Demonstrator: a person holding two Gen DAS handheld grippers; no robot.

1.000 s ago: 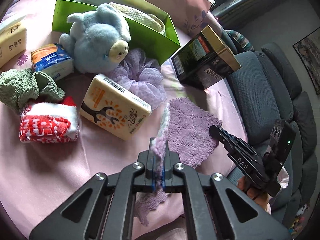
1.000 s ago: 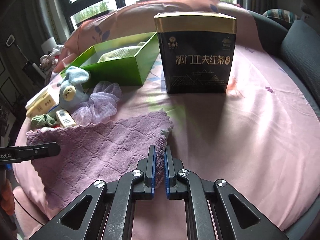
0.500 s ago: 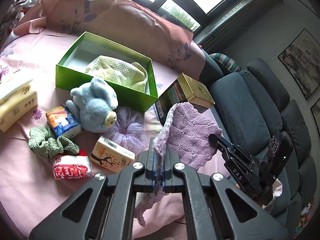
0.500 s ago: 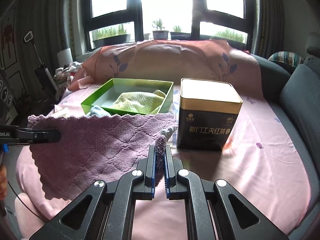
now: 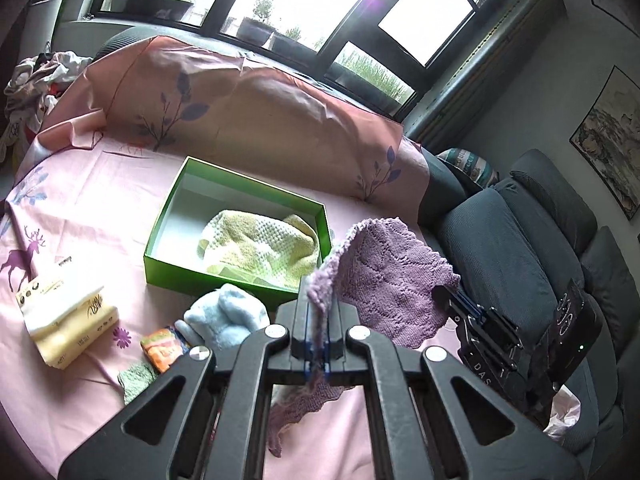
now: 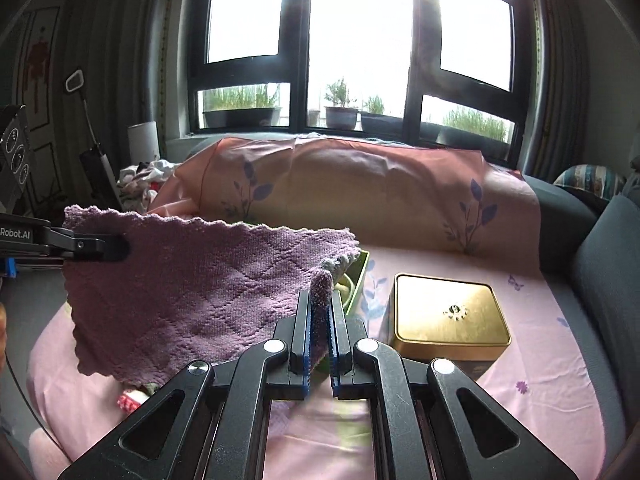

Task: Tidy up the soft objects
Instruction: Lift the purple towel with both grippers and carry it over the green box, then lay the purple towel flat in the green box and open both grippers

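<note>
A purple knitted cloth point(image 5: 384, 280) hangs stretched in the air between my two grippers, above the pink bed. My left gripper point(image 5: 318, 320) is shut on one corner of it; my right gripper point(image 6: 320, 320) is shut on the other, and it also shows in the left wrist view point(image 5: 444, 294). The cloth fills the left of the right wrist view point(image 6: 192, 292). Beyond it sits an open green box point(image 5: 168, 232) with a yellow towel point(image 5: 256, 244) inside. A blue plush toy point(image 5: 228, 316) lies in front of the box.
A black and gold tin point(image 6: 448, 320) stands right of the green box. Tissue packs point(image 5: 68, 324), a small orange packet point(image 5: 164, 348) and a green knit piece point(image 5: 136, 380) lie at the left. A grey sofa point(image 5: 520, 248) borders the bed on the right.
Both grippers have risen with the purple cloth, lifting it off the bed and spreading it between them. The views tilted up toward the windows.
</note>
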